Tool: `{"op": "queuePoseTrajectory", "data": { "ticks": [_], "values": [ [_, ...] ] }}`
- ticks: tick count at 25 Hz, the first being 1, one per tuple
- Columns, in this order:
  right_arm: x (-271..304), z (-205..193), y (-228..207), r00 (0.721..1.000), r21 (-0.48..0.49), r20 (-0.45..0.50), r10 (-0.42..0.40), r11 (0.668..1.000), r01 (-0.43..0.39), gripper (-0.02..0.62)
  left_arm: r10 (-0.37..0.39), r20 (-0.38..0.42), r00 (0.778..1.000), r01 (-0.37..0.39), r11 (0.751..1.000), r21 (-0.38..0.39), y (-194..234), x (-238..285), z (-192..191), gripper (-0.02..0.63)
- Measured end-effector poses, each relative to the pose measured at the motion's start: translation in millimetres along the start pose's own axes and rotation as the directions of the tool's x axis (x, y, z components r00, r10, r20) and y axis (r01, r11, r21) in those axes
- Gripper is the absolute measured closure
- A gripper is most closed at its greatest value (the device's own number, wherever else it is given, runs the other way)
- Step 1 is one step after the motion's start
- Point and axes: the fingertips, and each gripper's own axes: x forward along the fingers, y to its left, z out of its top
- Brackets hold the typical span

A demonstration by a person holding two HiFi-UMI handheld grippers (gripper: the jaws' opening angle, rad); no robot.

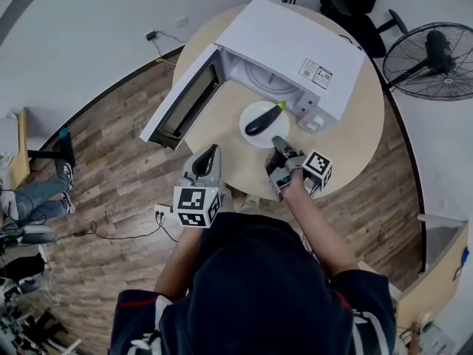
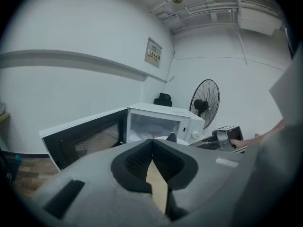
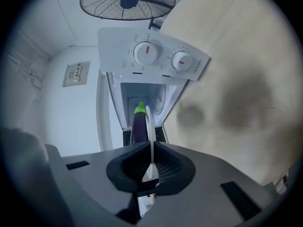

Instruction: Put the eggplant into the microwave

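A dark purple eggplant (image 1: 264,119) with a green stem lies on a white plate (image 1: 275,134) on the round table, just in front of the white microwave (image 1: 295,50). The microwave's door (image 1: 181,98) hangs wide open to the left. My right gripper (image 1: 278,143) is turned on its side and shut on the plate's near rim. In the right gripper view the plate (image 3: 148,126) runs edge-on between the jaws of the right gripper (image 3: 151,148), with the eggplant (image 3: 138,124) behind it. My left gripper (image 1: 213,151) hovers shut and empty near the door, pointing at the microwave (image 2: 161,117).
The wooden table (image 1: 355,132) ends close behind both grippers. A standing fan (image 1: 436,58) is at the far right and a dark chair (image 1: 355,6) behind the microwave. A seated person's legs (image 1: 37,198) show at the far left on the wood floor.
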Motion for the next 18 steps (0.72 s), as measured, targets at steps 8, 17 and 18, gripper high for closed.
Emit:
{"op": "queuePoseTrajectory", "data": {
  "ticks": [8, 17, 18],
  "values": [
    [24.1, 7.7, 0.3, 0.997, 0.032, 0.072, 0.007, 0.999, -0.009, 0.574, -0.098, -0.042, 0.994, 0.099, 0.995, 0.026, 8.9, 32.6, 6.3, 0.591],
    [56.1, 23.5, -0.7, 0.982, 0.055, 0.189, -0.004, 0.998, -0.007, 0.574, -0.197, -0.079, 0.977, 0.202, 0.977, 0.064, 32.8, 60.8, 18.6, 0.591],
    [60.1, 24.9, -2.0, 0.980, 0.058, 0.200, -0.009, 0.998, -0.003, 0.574, -0.204, -0.082, 0.975, 0.210, 0.975, 0.067, 36.1, 63.4, 19.3, 0.591]
  ]
}}
